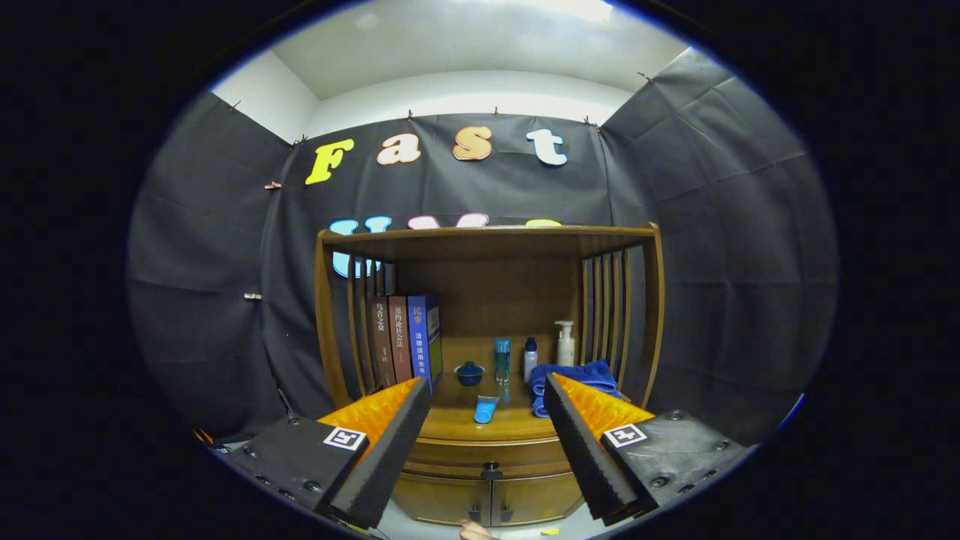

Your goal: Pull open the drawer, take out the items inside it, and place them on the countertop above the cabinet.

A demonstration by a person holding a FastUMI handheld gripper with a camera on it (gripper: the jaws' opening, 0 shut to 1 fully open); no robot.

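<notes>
The drawer (486, 454) sits shut in the wooden cabinet (487, 360), its curved front flush below the countertop (457, 421), with a small dark knob (491, 471) at its middle and two lower doors (487, 499) beneath the knob. Above the knob, the countertop carries a blue tube (486, 409) lying near the front edge, a folded blue towel (574, 379) to its right, and further back a small blue cup (469, 373), two slim bottles (516, 360), a pump bottle (565, 344) and a row of books (405, 339). A closed drawer with goods on the countertop fits either an emptied drawer pushed back or one yet to be pulled (its contents are hidden). The gripper (487, 442) is spread wide and holds nothing; the knob lies straight ahead between its fingers, a little low and well beyond the tips. The drawer front runs crosswise to the fingers, so any pull would come straight back along them. The gripper is level, squared to the cabinet.
</notes>
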